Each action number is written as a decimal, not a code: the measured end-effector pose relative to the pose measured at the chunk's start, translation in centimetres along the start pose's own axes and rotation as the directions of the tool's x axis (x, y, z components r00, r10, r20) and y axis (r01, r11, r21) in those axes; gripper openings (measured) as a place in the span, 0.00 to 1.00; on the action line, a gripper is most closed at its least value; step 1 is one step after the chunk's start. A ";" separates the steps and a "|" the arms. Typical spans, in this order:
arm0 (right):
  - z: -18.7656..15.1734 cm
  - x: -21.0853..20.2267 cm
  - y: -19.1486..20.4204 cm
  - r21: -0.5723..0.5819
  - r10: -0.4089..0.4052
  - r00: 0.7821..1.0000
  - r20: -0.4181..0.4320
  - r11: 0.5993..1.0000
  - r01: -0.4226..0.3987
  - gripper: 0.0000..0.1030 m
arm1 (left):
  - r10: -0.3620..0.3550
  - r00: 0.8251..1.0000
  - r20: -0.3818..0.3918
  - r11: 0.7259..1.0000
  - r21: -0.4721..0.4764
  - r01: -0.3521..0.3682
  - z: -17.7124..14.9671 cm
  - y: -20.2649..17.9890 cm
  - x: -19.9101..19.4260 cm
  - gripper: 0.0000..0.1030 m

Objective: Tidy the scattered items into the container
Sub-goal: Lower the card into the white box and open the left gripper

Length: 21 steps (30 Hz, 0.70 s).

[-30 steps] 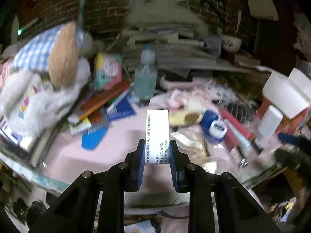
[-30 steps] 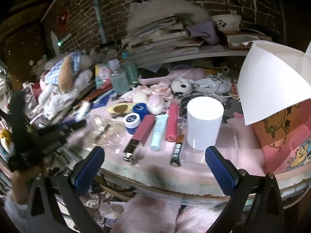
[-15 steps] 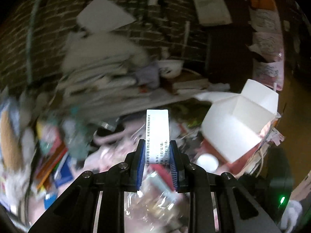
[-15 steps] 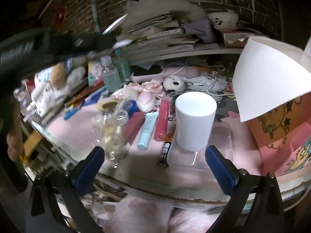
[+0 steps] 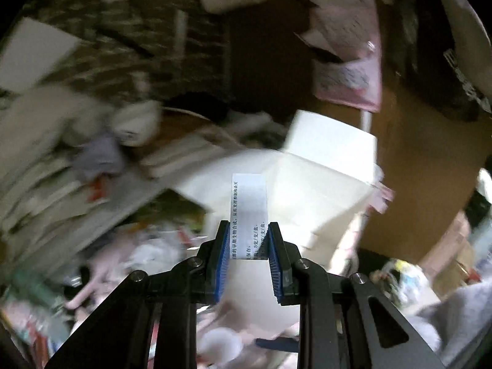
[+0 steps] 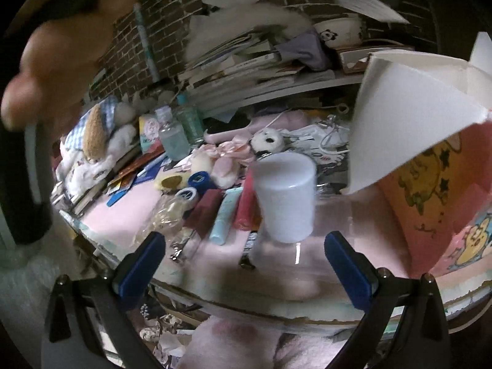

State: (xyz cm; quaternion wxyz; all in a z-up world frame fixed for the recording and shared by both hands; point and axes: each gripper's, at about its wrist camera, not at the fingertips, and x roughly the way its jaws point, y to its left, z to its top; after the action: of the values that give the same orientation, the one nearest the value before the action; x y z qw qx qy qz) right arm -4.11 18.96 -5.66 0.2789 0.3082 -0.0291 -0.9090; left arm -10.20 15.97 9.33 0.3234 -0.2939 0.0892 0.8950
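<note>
Small white printed box [image 5: 248,212] pinched upright between left gripper [image 5: 249,256] pads, held in air before the open white-flapped container [image 5: 323,184]. Right gripper [image 6: 243,264] jaws spread wide, empty, low before white cup [image 6: 284,196] on cluttered pink table [image 6: 338,264].

White box [image 5: 248,212] — Chinese print, "5克/支/盒" legible.

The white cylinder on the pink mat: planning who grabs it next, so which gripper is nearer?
Right. The right gripper is open right in front of the white cylinder. The left gripper, shut on a printed box, is raised toward the open carton.
</note>
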 end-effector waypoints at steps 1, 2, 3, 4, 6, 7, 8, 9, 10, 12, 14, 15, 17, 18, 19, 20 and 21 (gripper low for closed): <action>0.0 -0.2 -0.3 0.007 -0.003 1.000 0.011 1.000 0.003 1.00 | -0.025 0.999 -0.032 1.000 0.014 0.025 0.6 -0.4 0.9 0.18; 0.0 -0.4 -0.5 0.012 -0.009 1.000 0.026 1.000 0.009 1.00 | -0.044 0.997 -0.068 0.998 0.031 0.046 1.2 -0.8 1.9 0.18; 0.0 -0.7 -0.7 0.013 -0.017 0.999 0.042 1.000 0.016 1.00 | -0.061 0.993 -0.101 0.997 0.046 0.066 1.7 -1.2 2.8 0.18; 0.0 -1.0 -0.9 0.011 -0.024 0.998 0.056 1.000 0.024 1.00 | -0.076 0.988 -0.136 0.995 0.057 0.084 2.0 -1.6 3.6 0.18; 0.1 -1.3 -1.0 0.011 -0.029 0.997 0.068 1.000 0.029 1.00 | -0.093 0.974 -0.205 0.991 0.073 0.110 2.5 -2.1 5.3 0.18; 0.1 -1.4 -1.2 0.015 -0.027 0.997 0.073 1.000 0.026 1.00 | -0.088 0.967 -0.241 0.990 0.086 0.111 2.7 -2.4 6.3 0.18; 0.2 -1.5 -1.4 0.021 -0.023 0.997 0.075 1.000 0.022 1.00 | -0.077 0.959 -0.274 0.990 0.095 0.107 2.8 -2.6 7.1 0.18; 0.2 -1.6 -1.6 0.026 -0.021 0.997 0.076 0.999 0.019 1.00 | -0.061 0.952 -0.299 0.990 0.106 0.097 2.9 -2.9 7.9 0.18; 0.2 -1.6 -1.8 0.031 -0.018 0.997 0.078 0.999 0.016 1.00 | -0.046 0.944 -0.326 0.989 0.116 0.089 2.9 -3.0 8.7 0.18; 0.2 -1.7 -2.2 0.043 -0.015 0.997 0.082 0.999 0.012 1.00 | -0.026 0.930 -0.366 0.989 0.127 0.077 2.7 -3.0 9.8 0.18; 0.2 -1.8 -2.6 0.052 -0.018 0.996 0.088 0.999 0.014 1.00 | -0.010 0.915 -0.402 0.988 0.137 0.071 2.3 -3.1 10.8 0.18; 0.3 -1.8 -2.8 0.057 -0.020 0.996 0.089 0.998 0.015 1.00 | -0.009 0.912 -0.410 0.988 0.139 0.072 2.2 -3.2 11.0 0.18; 0.3 -1.9 -3.3 0.074 -0.024 0.995 0.093 0.997 0.017 1.00 | 0.007 0.903 -0.430 0.987 0.147 0.062 1.9 -3.4 11.5 0.18; 0.3 -1.9 -3.5 0.082 -0.025 0.995 0.095 0.996 0.017 1.00 | 0.018 0.901 -0.434 0.987 0.153 0.054 1.8 -3.5 11.8 0.18; 0.3 -2.0 -3.7 0.090 -0.028 0.995 0.096 0.996 0.019 1.00 | 0.025 0.899 -0.437 0.987 0.156 0.048 1.7 -3.5 11.9 0.18; 0.4 -2.0 -4.0 0.102 -0.033 0.994 0.099 0.995 0.023 1.00 | 0.029 0.900 -0.434 0.987 0.158 0.044 1.7 -3.5 11.9 0.20; 0.4 -2.1 -4.2 0.110 -0.037 0.994 0.102 0.994 0.026 1.00 | 0.032 0.902 -0.431 0.986 0.159 0.041 1.9 -3.5 12.1 0.27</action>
State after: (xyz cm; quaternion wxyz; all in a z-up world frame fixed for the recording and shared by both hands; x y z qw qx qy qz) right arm -5.04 23.58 -5.16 0.2457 0.2755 -0.0880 -0.9252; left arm -16.32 25.75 3.89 0.3207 -0.4576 0.2314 0.7964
